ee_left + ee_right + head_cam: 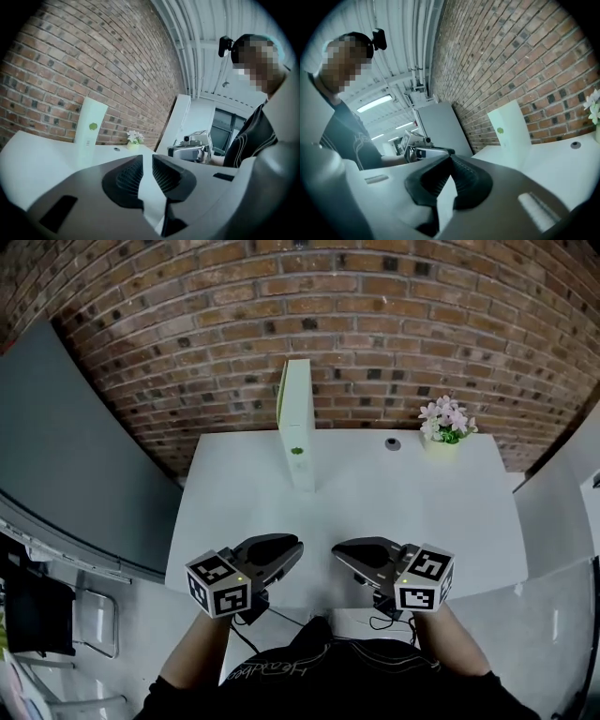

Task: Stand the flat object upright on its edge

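Note:
The flat white box (298, 423) with a green round mark stands upright on its edge at the back of the white table (403, 512), near the brick wall. It also shows as a box (90, 129) in the left gripper view and as a box (511, 126) in the right gripper view. Neither gripper touches it. My left gripper (298, 547) hovers at the table's front edge, its jaws a narrow slit apart with nothing between them (147, 157). My right gripper (336, 549) faces it from the right, with its tips meeting and nothing held (451, 157).
A small pot of pink flowers (445, 427) stands at the table's back right, with a small dark round thing (393, 443) beside it. A grey panel (75, 456) runs along the left. A chair (94, 624) stands on the floor at lower left.

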### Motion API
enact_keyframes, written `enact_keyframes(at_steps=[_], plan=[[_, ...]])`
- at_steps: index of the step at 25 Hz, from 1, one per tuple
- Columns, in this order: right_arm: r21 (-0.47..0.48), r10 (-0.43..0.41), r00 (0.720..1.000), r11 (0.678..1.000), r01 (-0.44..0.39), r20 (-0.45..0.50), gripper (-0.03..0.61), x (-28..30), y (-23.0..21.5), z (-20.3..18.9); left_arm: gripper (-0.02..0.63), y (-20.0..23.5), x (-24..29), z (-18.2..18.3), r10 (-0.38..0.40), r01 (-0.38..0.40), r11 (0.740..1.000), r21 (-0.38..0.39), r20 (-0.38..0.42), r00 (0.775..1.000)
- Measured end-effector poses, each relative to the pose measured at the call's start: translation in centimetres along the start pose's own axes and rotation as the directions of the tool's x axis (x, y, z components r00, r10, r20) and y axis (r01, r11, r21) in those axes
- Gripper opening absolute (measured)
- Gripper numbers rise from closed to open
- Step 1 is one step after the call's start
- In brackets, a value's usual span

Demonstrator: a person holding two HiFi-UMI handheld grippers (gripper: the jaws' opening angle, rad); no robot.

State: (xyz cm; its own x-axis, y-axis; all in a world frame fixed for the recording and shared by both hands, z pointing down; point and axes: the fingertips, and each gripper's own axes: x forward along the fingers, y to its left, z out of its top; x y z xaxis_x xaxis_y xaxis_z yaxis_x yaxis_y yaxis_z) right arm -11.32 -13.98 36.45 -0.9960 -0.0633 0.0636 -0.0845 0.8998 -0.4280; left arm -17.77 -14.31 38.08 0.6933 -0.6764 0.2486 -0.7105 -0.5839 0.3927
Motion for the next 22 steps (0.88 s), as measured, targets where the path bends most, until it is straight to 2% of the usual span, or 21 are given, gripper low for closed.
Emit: enact_keyframes(at_steps=[2,5,7,10,12,18,22], plan=[[0.032,0.022,0.999,0.999,-0.023,0.037,0.005,-1.6,2.1,0.4,0.007,-2.5,-0.7,0.1,-0.002,0.003,0.999,-0.035,0.040,0.999],[0.067,0.051,0.994,0.996,-0.057,0.097,0.005,-3.7,5.1,1.1,0.003,-7.5,-1.7,0.9,-0.079,0.086,0.993,-0.078,0.086,0.993],[0.054,0.053,0.992,0.997,-0.060,0.113,0.005,-5.0,7.0,1.2,0.003,-10.9,-2.3,1.6,-0.107,0.112,0.993,-0.043,0.103,0.989],[-0.020,0.040,0.993,0.999,-0.038,0.109,0.005,-6.8,9.5,0.5,0.003,-14.1,-3.0,1.0,-0.053,0.048,0.997,0.062,0.085,0.995],[-0.091,0.007,0.993,0.996,0.004,0.115,0.005,-8.0,10.5,0.1,0.003,-15.4,-3.2,0.0,-0.023,0.014,0.995,0.104,0.079,0.997],[-0.106,-0.015,0.989,0.994,0.031,0.146,0.003,-11.0,13.2,-0.6,0.003,-19.1,-3.3,-1.9,-0.033,0.021,0.994,0.104,0.114,0.993],[-0.105,-0.011,0.985,0.994,0.029,0.171,0.003,-12.6,14.7,-0.3,0.003,-21.4,-3.3,-1.7,-0.053,0.032,0.988,0.149,0.134,0.990]])
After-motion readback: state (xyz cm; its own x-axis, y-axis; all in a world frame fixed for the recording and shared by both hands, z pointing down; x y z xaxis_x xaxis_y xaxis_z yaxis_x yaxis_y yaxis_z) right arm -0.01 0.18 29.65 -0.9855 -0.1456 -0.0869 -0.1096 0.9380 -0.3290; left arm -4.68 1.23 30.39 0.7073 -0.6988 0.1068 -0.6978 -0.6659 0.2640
